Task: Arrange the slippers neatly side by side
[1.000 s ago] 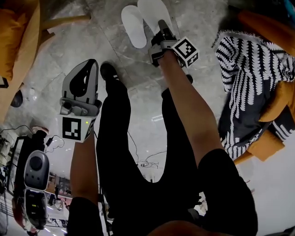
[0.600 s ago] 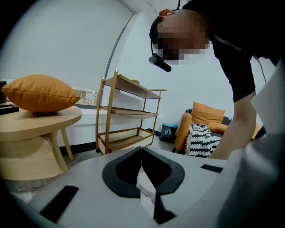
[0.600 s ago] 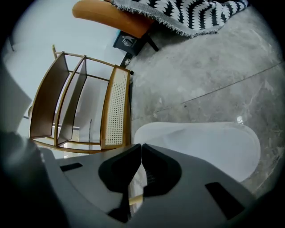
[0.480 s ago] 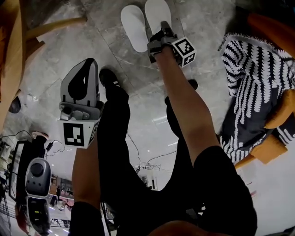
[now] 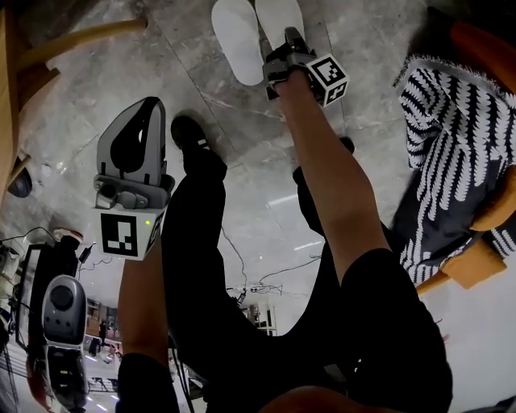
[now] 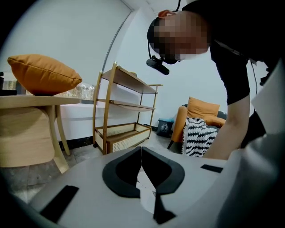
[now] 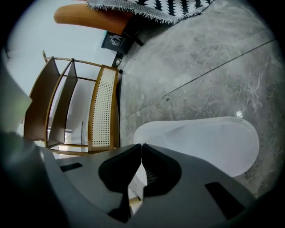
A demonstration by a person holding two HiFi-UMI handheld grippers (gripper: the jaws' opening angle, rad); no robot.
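Observation:
Two white slippers lie on the grey stone floor at the top of the head view, the left slipper [image 5: 236,40] close beside the right slipper [image 5: 278,12]. My right gripper [image 5: 290,35] reaches down to the near end of the right slipper and is shut on its edge. In the right gripper view the jaw tips [image 7: 141,145] meet at the rim of that slipper [image 7: 200,138], which stretches away to the right. My left gripper [image 5: 151,103] is held up beside the person's left leg, shut and empty, and in its own view the gripper [image 6: 141,148] points across the room.
An armchair with a black-and-white patterned throw [image 5: 451,145] and orange cushions stands at the right. A wooden chair leg [image 5: 81,36] crosses the upper left. The person's black shoe [image 5: 187,129] stands just short of the slippers. A wooden rattan shelf [image 6: 124,111] [image 7: 102,107] lies beyond them.
The right gripper and the right slipper have shifted slightly up and to the right together. The left gripper has drifted a little left and up.

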